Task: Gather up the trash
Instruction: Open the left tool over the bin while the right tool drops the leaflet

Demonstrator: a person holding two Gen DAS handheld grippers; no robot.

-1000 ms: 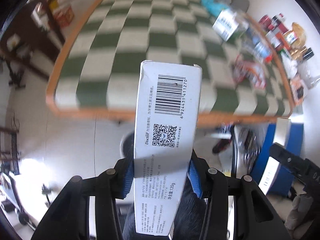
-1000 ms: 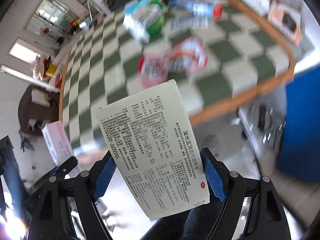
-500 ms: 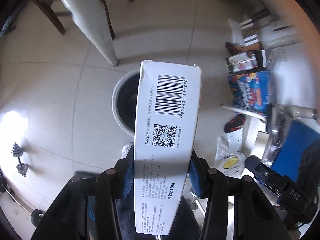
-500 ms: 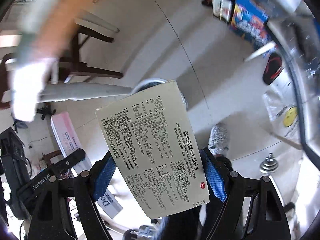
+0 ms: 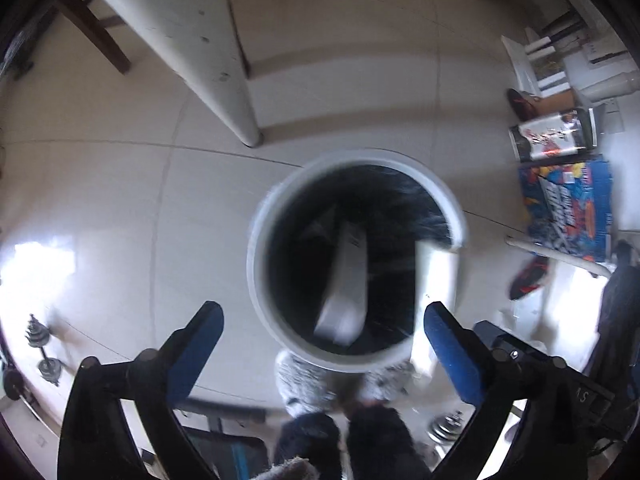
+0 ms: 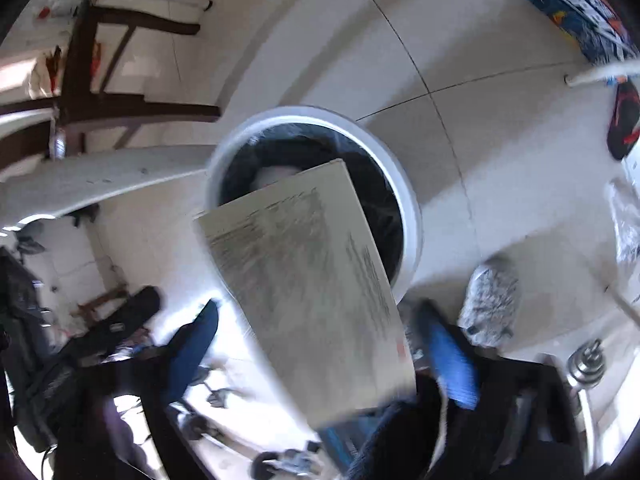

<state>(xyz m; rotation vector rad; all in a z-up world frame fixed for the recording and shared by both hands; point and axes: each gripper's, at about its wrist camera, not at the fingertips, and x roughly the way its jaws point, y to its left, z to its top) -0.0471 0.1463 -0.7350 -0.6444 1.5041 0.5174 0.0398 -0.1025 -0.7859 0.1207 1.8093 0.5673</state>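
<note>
A white round trash bin [image 5: 256,264] with a black liner stands on the floor right below my left gripper [image 5: 322,312]. Its jaws are opening, spread wide with nothing between them. The long white toothpaste box [image 5: 348,280] lies blurred inside the bin. In the right wrist view, the same bin [image 6: 412,216] sits ahead of my right gripper [image 6: 318,314]. Its jaws are opening too. The flat printed medicine box [image 6: 312,280] hangs blurred between them, with a gap to each blue pad [image 6: 448,352], its far end over the bin mouth.
A white table leg [image 5: 224,80] and a dark wooden chair [image 6: 100,96] stand beyond the bin. The person's fuzzy slippers [image 5: 304,384] touch its near side. Dumbbells [image 5: 44,356] lie at the left. A blue carton [image 5: 568,208] and a red slipper [image 5: 528,276] lie at the right.
Both grippers dropped from table height to just above the bin. The left jaws let go and the toothpaste box fell in. The right jaws spread and the medicine box slipped forward.
</note>
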